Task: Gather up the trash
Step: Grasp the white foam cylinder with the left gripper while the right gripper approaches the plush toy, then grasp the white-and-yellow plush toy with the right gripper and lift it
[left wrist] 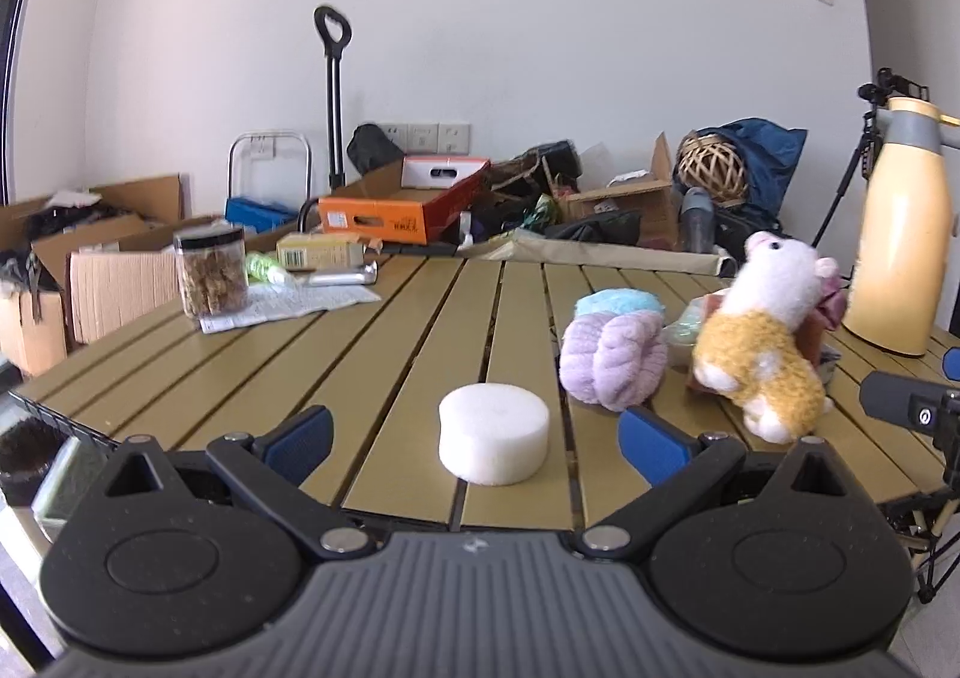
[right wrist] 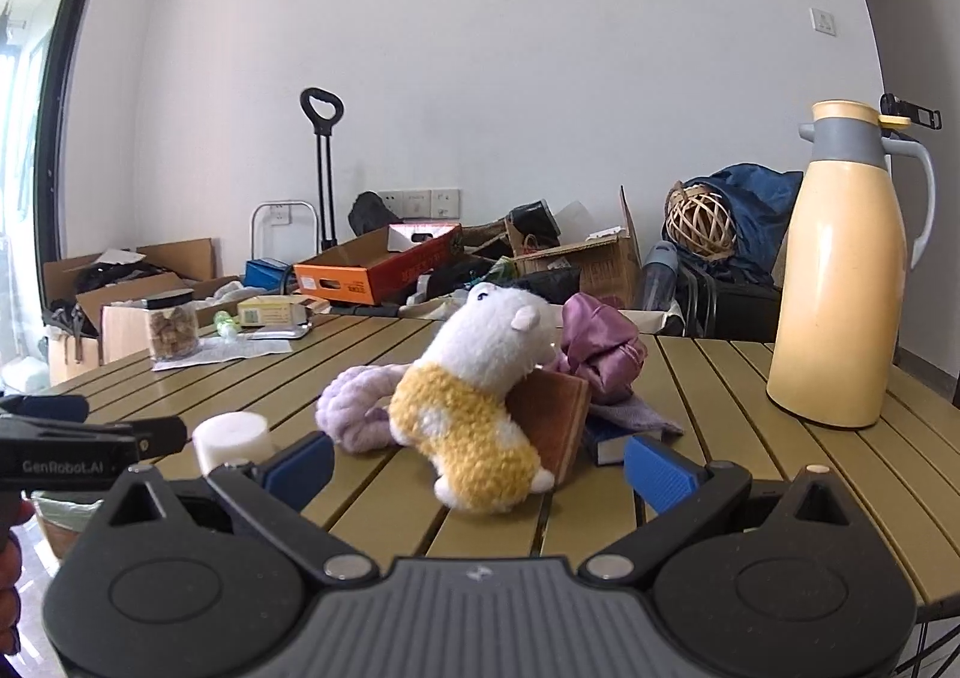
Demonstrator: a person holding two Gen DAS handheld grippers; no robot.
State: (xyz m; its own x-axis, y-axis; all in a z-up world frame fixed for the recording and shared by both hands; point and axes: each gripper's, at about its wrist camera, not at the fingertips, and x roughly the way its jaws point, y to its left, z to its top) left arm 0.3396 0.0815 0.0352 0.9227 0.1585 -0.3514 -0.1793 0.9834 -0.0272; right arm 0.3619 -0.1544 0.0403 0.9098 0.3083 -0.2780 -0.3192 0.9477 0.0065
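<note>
- At the bottom of the left wrist view, the left gripper (left wrist: pixel 474 441) is seen with its blue pads spread wide and nothing held between them.
- Just beyond those pads, at lower centre, a white foam disc (left wrist: pixel 493 441) lies flat on the slatted worktop (left wrist: pixel 384 354).
- To the right of the disc, a lilac and blue fluffy bundle (left wrist: pixel 613 357) is seen, and a plush toy (left wrist: pixel 765 354) leans just beside it.
- At the right edge, a yellow jug (left wrist: pixel 900 234) stands upright.
- At upper left of the worktop, a jar (left wrist: pixel 211 271) rests on a sheet of paper (left wrist: pixel 288 303).
- Across the bottom of the right wrist view, the right gripper (right wrist: pixel 479 468) is likewise spread apart and empty, with the plush toy straight ahead of it.
- Behind the toy, a brown block (right wrist: pixel 555 414) and purple cloth (right wrist: pixel 600 345) are visible.
</note>
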